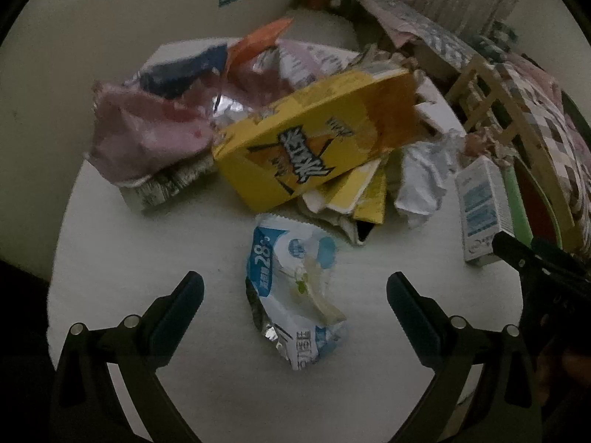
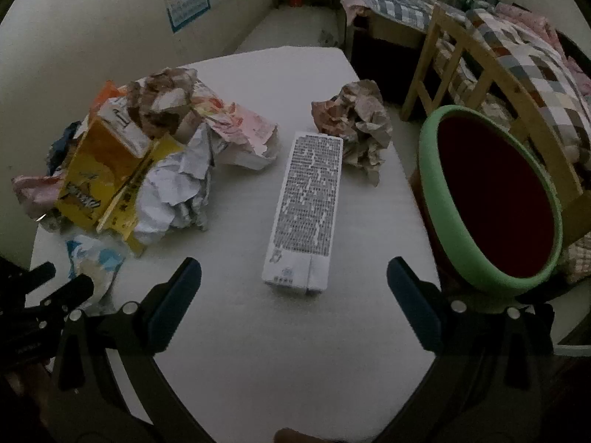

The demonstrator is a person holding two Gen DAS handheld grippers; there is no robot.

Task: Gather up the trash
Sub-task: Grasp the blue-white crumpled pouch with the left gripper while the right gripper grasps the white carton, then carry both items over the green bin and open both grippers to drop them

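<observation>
Left gripper (image 1: 295, 295): jaws spread wide, nothing held, straddling the blue-and-white wrapper (image 1: 295, 295), which lies crumpled flat on the white table (image 1: 166, 229) between the two fingers. Judged purpose: lined up to close on this piece, since it sits alone, clear of the heap.

Heap, at 12 o'clock from the left gripper: yellow carton (image 1: 314, 140) leaning across pink plastic bag (image 1: 147, 133), with crumpled white paper (image 1: 424, 184) at 2 o'clock. Stacked loosely, so lower pieces look hard to reach before upper ones go.

Right gripper (image 2: 294, 284): jaws likewise wide apart and empty, pointed at the white printed box (image 2: 306, 206), which lies flat at 12 o'clock just beyond the fingertips, long axis running away from the camera. Judged purpose: a narrow side is offered to the fingers, suiting a pinch across its width.

Beyond box, at 1 o'clock: crumpled brown paper ball (image 2: 354, 129), just beside the box's far end.

Green-rimmed bin (image 2: 491, 195), at 3 o'clock, off the table's right edge, mouth tilted towards the camera, dark red inside; nothing visible in it. Likely the destination, near enough for short carries.

Bed with checked quilt (image 2: 535, 66) behind the bin.
</observation>
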